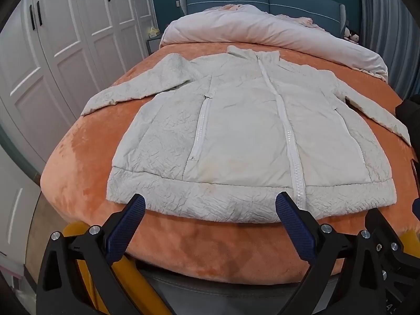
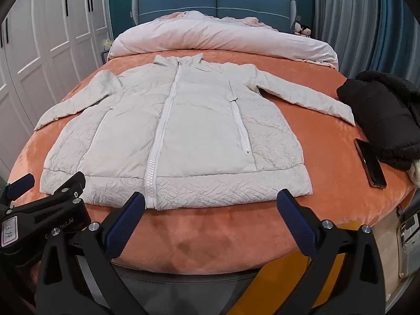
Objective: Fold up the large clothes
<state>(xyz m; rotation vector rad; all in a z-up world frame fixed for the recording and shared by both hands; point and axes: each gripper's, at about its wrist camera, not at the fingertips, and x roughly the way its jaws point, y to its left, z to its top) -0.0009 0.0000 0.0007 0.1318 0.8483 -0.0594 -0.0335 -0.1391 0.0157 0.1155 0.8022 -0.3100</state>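
A white zip-up jacket (image 1: 244, 131) lies flat and face up on the orange bed cover (image 1: 86, 152), collar to the far side, both sleeves spread out. It also shows in the right wrist view (image 2: 183, 131). My left gripper (image 1: 210, 210) is open and empty, hovering just before the jacket's hem, left of the zipper. My right gripper (image 2: 211, 204) is open and empty, before the hem, right of the zipper. The left gripper also shows at the left edge of the right wrist view (image 2: 44, 183).
A black jacket (image 2: 386, 113) lies bunched at the bed's right edge, with a dark phone (image 2: 370, 163) beside it. A pink duvet (image 2: 218, 39) is piled at the headboard end. White wardrobes (image 1: 65, 39) stand to the left, grey curtains (image 2: 349, 18) to the right.
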